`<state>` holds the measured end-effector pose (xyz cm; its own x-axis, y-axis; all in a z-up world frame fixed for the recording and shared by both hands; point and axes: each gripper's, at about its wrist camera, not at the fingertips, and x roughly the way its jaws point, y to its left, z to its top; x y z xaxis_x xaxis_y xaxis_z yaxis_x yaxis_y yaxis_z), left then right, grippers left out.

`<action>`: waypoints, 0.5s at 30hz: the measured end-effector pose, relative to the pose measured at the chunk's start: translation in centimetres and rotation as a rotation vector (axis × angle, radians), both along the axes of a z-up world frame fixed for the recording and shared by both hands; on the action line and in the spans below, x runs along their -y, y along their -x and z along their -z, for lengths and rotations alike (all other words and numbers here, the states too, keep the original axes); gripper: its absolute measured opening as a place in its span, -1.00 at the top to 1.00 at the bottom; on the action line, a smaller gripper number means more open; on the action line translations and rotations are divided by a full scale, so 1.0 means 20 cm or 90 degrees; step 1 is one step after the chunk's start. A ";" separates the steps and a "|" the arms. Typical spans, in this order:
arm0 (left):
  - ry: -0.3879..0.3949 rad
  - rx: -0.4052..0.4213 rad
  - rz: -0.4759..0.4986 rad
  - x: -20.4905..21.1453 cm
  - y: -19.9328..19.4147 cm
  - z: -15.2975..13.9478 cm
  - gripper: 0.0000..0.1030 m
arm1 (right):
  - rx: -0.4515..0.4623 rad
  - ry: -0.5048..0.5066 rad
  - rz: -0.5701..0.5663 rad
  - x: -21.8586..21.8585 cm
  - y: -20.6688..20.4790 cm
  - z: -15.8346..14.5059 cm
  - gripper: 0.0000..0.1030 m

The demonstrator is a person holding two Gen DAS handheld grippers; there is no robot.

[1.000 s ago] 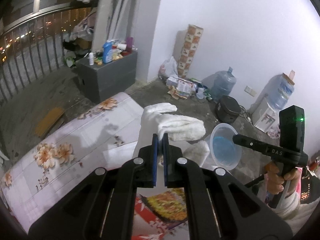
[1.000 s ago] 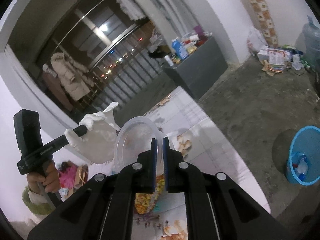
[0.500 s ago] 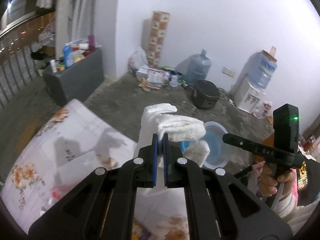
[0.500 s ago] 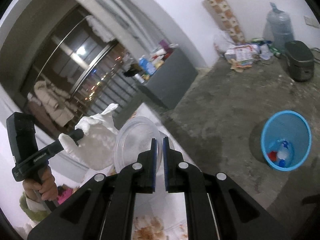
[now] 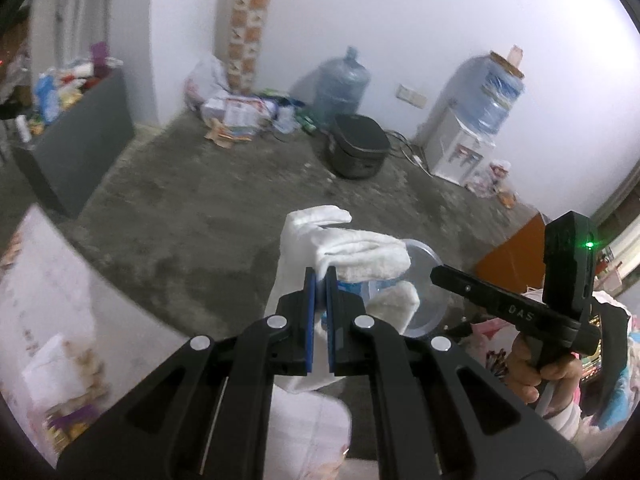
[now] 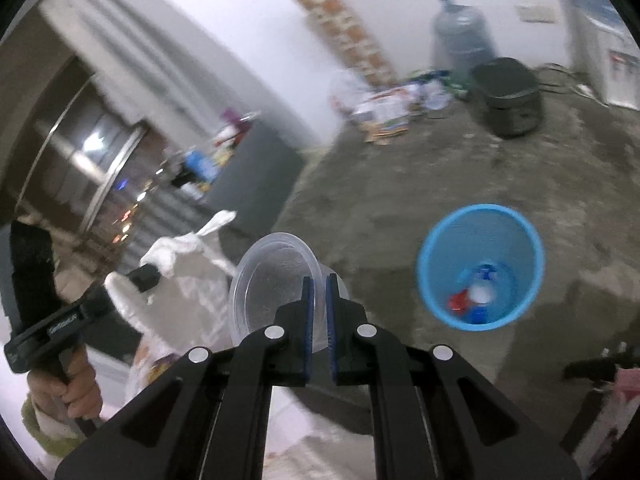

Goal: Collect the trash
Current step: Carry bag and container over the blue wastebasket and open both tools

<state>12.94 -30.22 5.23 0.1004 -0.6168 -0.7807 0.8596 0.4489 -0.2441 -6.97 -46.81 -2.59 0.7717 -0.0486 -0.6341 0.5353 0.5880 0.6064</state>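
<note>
Both loads have swung away from the flowered table toward the open concrete floor, so the blue bin (image 6: 480,266) now sits much larger in the right wrist view, low and to the right of the fingers. A clear plastic container (image 6: 274,280) hangs from the right gripper (image 6: 317,280), whose jaws are pressed nearly together on its thin rim, mouth turned toward the camera. Beside it, the left gripper (image 5: 320,276) pinches a bunch of crumpled white tissue (image 5: 340,248), jaws close with only the paper between them; the tissue droops in front of the container and partly hides it in the left wrist view. Judging by this, the job is partway along: the bin already holds a few pieces, red, blue and white, and two more are in the air, not yet over its mouth. Carrying them above the bin and letting go remains. Farther off, a heap of paper litter (image 5: 236,116) against the wall suggests more collecting could follow.
</note>
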 end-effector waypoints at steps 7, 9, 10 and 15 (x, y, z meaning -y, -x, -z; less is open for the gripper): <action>-0.039 -0.045 0.051 0.43 0.06 0.27 0.94 | -0.068 -0.049 0.115 0.32 0.14 0.28 0.87; -0.052 -0.057 0.056 0.55 0.05 0.36 0.94 | -0.091 -0.066 0.139 0.40 0.15 0.38 0.87; -0.058 -0.061 0.060 0.60 0.04 0.40 0.94 | -0.098 -0.071 0.146 0.42 0.15 0.41 0.87; -0.085 -0.077 0.066 0.85 0.02 0.64 0.80 | -0.147 -0.094 0.195 0.59 0.11 0.65 0.86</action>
